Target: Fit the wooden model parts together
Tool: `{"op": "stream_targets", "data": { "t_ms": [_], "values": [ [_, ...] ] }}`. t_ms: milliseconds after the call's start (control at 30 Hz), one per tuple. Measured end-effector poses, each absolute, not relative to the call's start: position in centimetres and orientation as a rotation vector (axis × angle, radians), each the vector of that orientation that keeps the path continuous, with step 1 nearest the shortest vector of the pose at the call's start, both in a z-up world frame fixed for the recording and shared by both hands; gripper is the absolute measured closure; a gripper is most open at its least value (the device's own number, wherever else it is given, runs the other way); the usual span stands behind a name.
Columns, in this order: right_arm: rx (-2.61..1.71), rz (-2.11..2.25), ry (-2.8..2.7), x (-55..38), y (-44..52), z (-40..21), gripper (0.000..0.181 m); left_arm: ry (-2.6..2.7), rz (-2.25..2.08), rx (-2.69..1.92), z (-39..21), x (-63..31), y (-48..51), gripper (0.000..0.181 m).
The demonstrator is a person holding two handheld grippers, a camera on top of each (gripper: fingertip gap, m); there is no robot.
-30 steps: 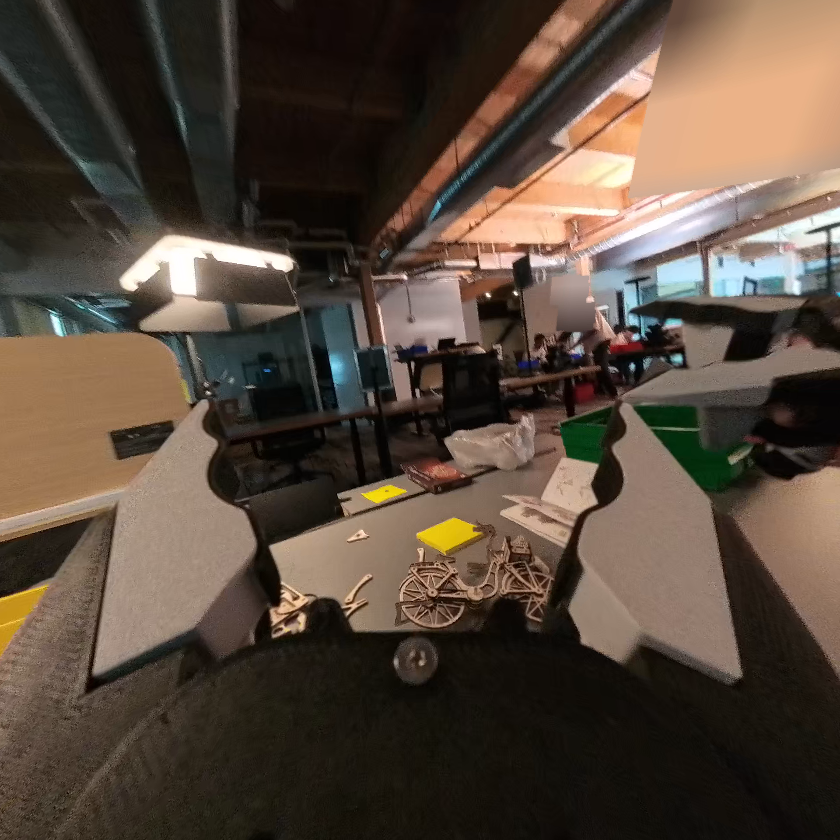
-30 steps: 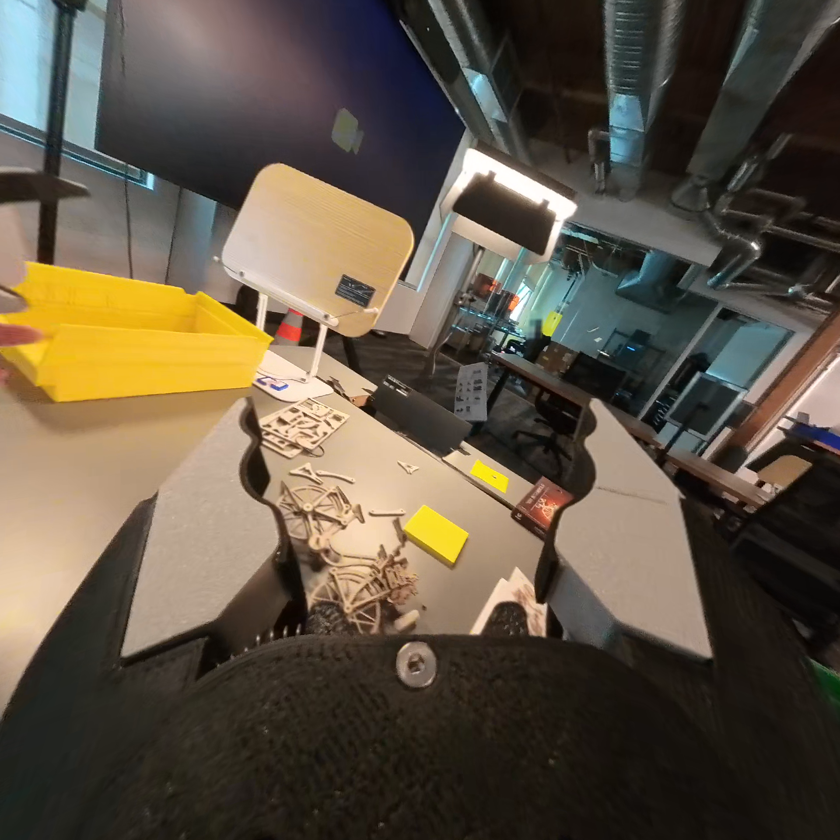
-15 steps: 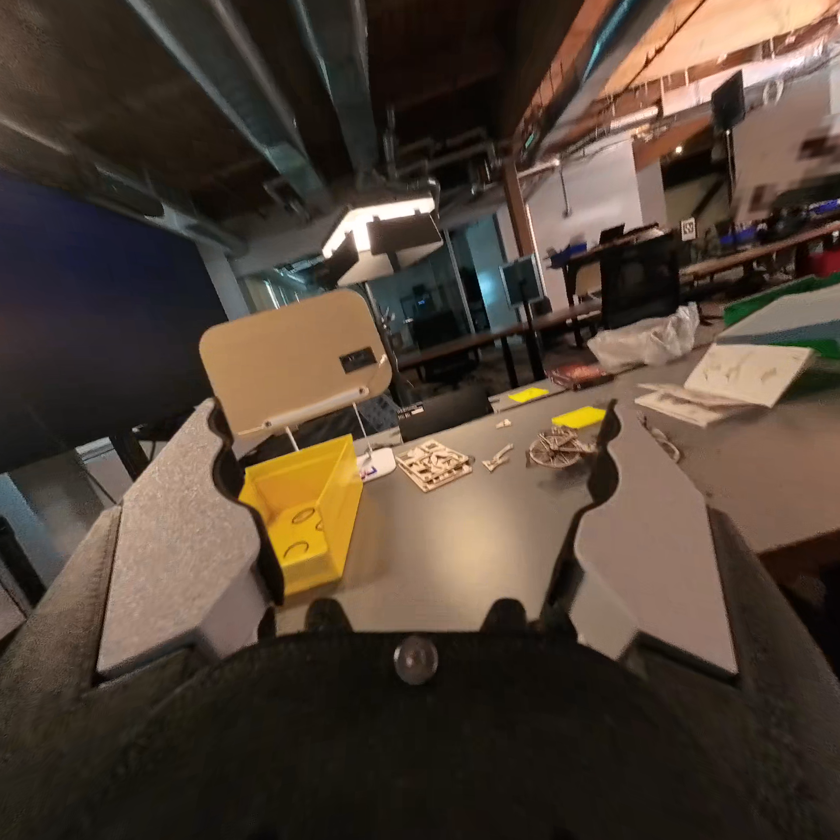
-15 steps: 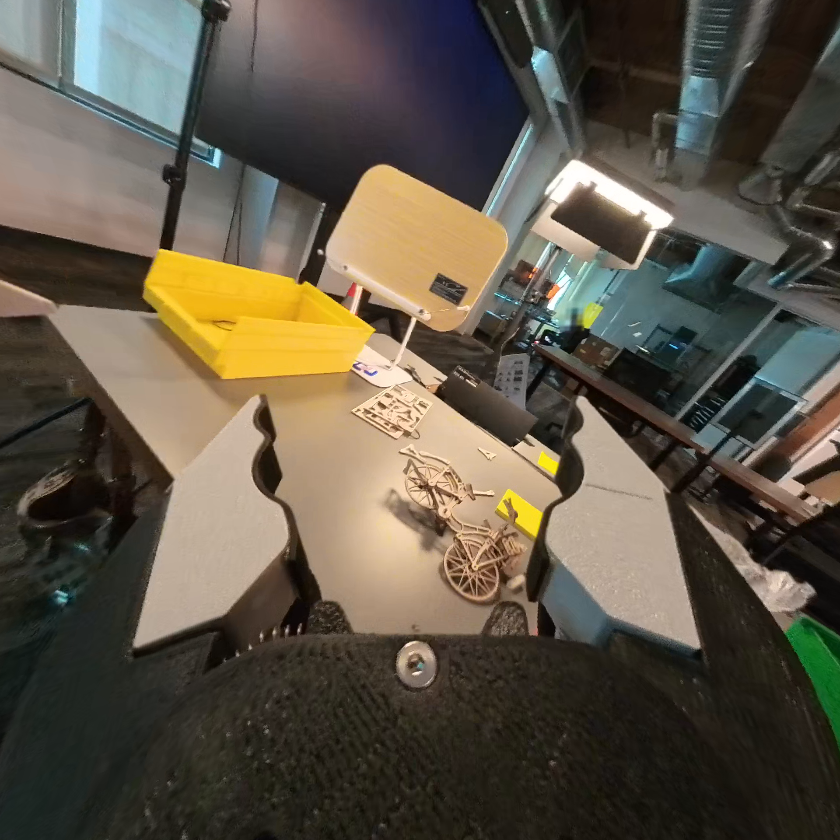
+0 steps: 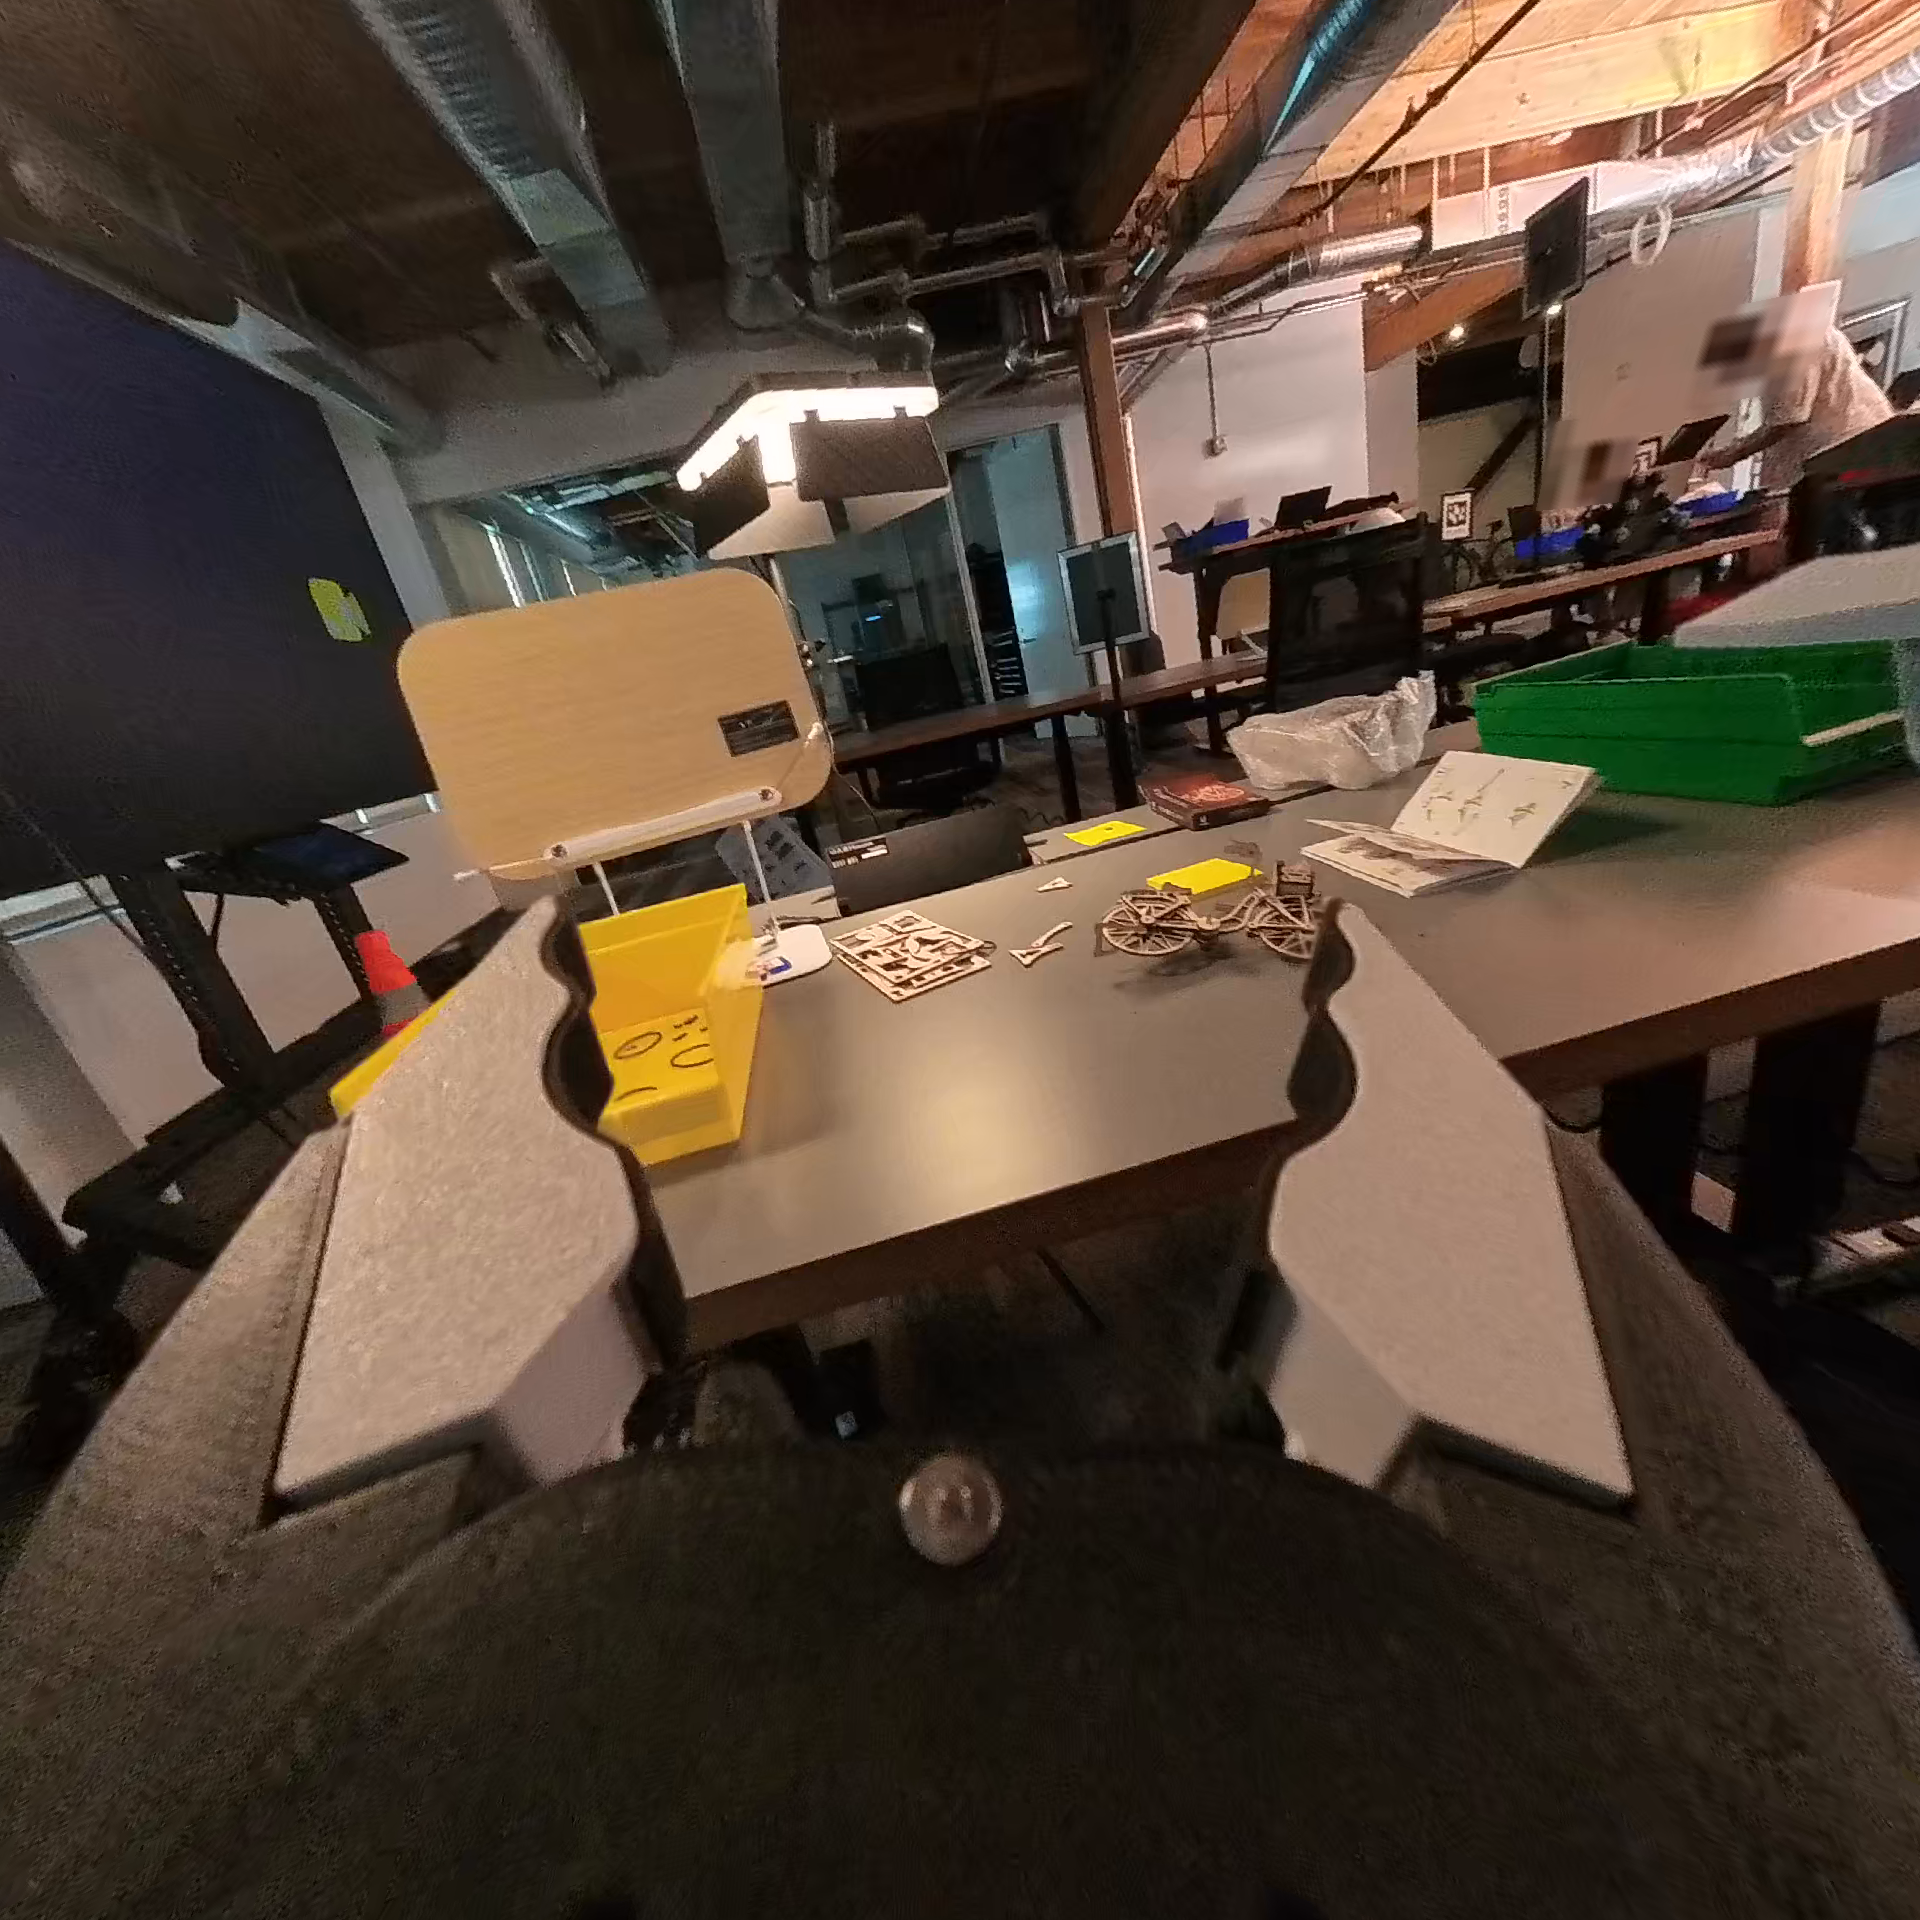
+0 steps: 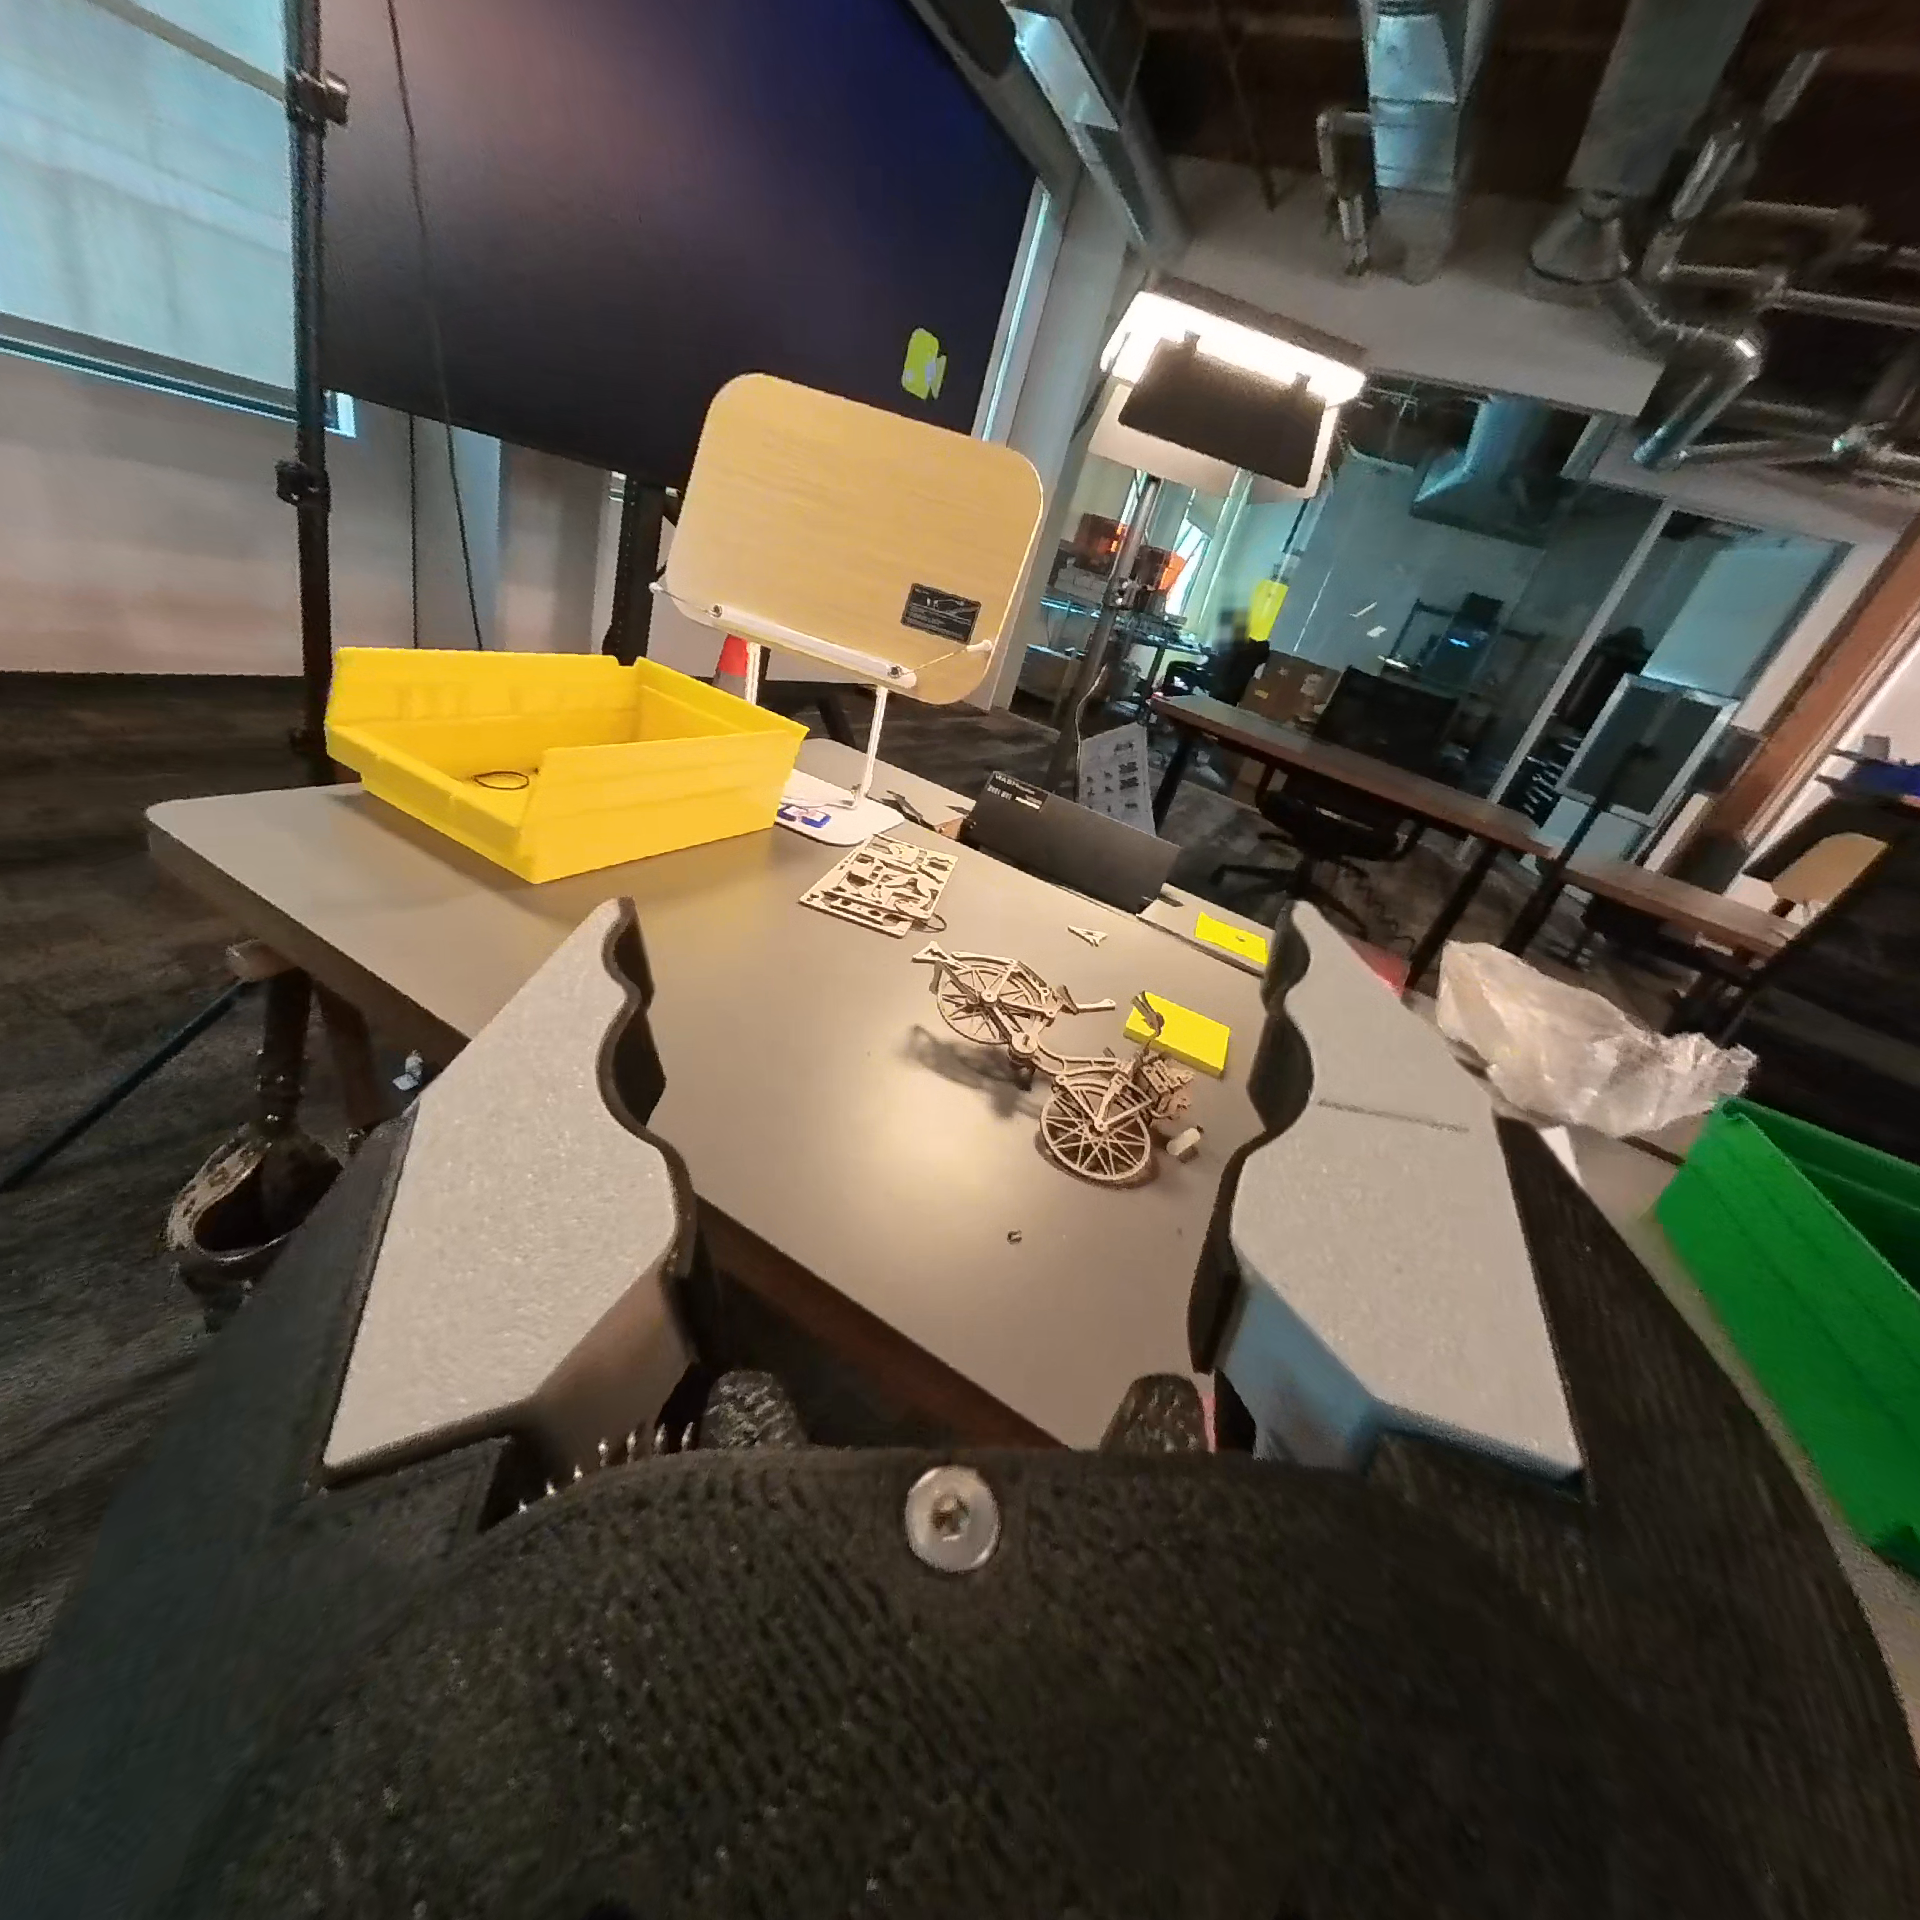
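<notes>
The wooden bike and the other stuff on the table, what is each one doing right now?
wooden bike: put together, upright on the table, untouched.
wooden parts sheet: lying flat, partly punched out.
yellow bin: open-topped, a black ring inside.
booklet: lying open.
book stand: upright, holding nothing.
left hand-held gripper: open, holding nothing.
right hand-held gripper: open, holding nothing.

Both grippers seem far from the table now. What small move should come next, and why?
Probably bring the right gripper forward and down toward the wooden bicycle model. Both it and the left gripper are open, empty and held back off the table edge, while the model and the loose wooden pieces lie untouched on the table.
</notes>
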State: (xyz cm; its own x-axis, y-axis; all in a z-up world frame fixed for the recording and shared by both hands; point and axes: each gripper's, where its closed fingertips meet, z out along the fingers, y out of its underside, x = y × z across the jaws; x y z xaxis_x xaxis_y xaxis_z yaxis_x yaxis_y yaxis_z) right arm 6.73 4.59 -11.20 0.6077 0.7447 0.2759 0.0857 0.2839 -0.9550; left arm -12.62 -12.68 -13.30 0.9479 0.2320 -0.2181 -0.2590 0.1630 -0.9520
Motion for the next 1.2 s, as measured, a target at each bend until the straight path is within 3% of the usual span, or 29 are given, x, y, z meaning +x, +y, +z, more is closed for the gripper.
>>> {"op": "stream_targets", "data": {
  "t_ms": [267, 367, 600, 933, 1100, 1200],
  "values": [
    [-1.281, 0.634, -0.85, 5.8, 7.1, -12.2, 0.07, 0.084, 0.3, -1.286, -12.7, -11.5, -9.1, 0.049],
    [-1.315, 0.679, -0.905, 4.7, 10.8, -13.2, 0.085, 0.12, 0.264, -1.188, -11.2, -11.7, -5.0, 0.056],
    [-1.373, 0.694, -1.07, 0.5, 25.2, -14.1, 0.108, 0.143, 0.044, -1.212, -12.4, -16.1, 13.1, 0.108],
    [-1.417, 0.574, -1.306, -9.0, 46.1, -16.0, 0.147, 0.21, -0.039, -1.365, -17.6, -22.9, 39.6, 0.118],
    [-1.686, 0.573, -1.275, -12.5, 58.1, -20.2, 0.172, 0.158, -0.059, -1.377, -21.1, -25.0, 42.5, 0.124],
    [-1.924, 0.619, -1.249, -15.0, 63.5, -23.8, 0.173, 0.147, -0.125, -1.388, -21.3, -24.7, 42.0, 0.125]
  ]
}}
